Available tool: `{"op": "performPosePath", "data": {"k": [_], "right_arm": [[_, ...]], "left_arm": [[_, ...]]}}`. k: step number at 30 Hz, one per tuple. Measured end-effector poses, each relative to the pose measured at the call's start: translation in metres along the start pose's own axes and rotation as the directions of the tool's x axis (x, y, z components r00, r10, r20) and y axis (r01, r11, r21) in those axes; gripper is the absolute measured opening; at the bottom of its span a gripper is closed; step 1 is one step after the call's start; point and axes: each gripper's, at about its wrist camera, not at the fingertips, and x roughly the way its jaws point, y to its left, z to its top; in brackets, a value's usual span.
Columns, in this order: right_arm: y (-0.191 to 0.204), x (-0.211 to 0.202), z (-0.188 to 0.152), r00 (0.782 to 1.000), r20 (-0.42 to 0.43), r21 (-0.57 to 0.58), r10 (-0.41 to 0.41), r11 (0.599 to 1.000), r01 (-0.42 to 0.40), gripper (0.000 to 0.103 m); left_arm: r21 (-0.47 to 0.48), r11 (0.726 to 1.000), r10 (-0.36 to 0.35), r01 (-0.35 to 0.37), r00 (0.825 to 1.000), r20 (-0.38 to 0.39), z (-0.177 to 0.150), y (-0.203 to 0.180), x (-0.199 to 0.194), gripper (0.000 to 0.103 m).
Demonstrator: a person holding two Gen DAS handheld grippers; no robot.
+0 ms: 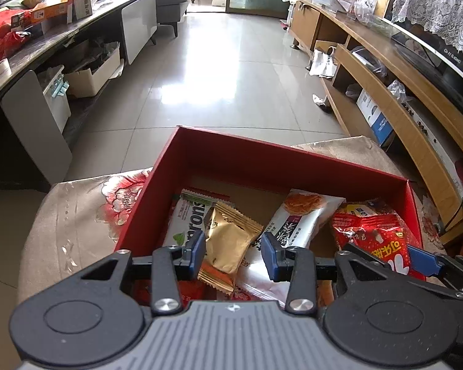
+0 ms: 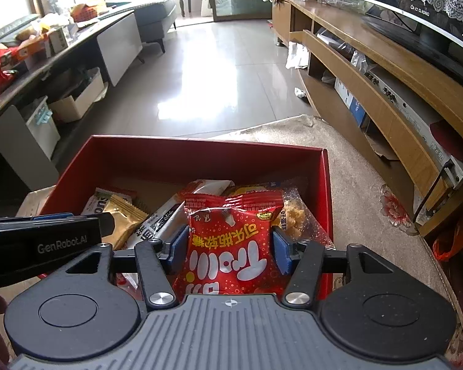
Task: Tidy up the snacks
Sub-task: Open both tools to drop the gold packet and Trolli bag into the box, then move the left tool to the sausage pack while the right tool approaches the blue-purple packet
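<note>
A red box (image 1: pixel 231 160) (image 2: pixel 185 154) sits on a beige floral cloth and holds several snack packets. My left gripper (image 1: pixel 233 254) is open over the box's near side, its blue pads either side of a gold packet (image 1: pixel 228 240) without gripping it. A white-green packet (image 1: pixel 188 215) and a white cracker packet (image 1: pixel 305 215) lie beside it. My right gripper (image 2: pixel 230 246) has its pads against both sides of a red candy bag (image 2: pixel 231 240), also seen in the left wrist view (image 1: pixel 373 234). The left gripper's body (image 2: pixel 40 240) shows at the left.
The cloth-covered table (image 1: pixel 77 215) (image 2: pixel 370 185) carries the box. A wooden TV cabinet (image 1: pixel 385 71) (image 2: pixel 370 71) runs along the right. A dark cluttered table (image 1: pixel 46 30) and drawers stand left. Tiled floor (image 1: pixel 231 71) lies beyond.
</note>
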Motion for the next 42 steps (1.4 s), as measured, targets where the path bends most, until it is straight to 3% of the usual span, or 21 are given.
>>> {"op": "performPosePath", "data": {"k": [18, 29, 42], "right_arm": [[-0.005, -0.02, 0.004, 0.999, 0.054, 0.02, -0.003, 1.0, 0.002, 0.078], [-0.016, -0.026, 0.007, 0.997, 0.074, 0.047, -0.003, 0.999, 0.0, 0.08], [-0.035, -0.05, -0.007, 0.996, 0.077, 0.067, -0.052, 0.997, 0.047, 0.083]], "left_arm": [[-0.045, 0.998, -0.031, 0.033, 0.999, 0.036, 0.0, 0.009, -0.024, 0.048], [-0.006, 0.999, -0.045, 0.045, 0.996, 0.073, -0.003, 0.001, -0.037, 0.051], [0.048, 0.991, -0.125, 0.123, 0.992, 0.031, -0.035, -0.018, -0.058, 0.052]]}}
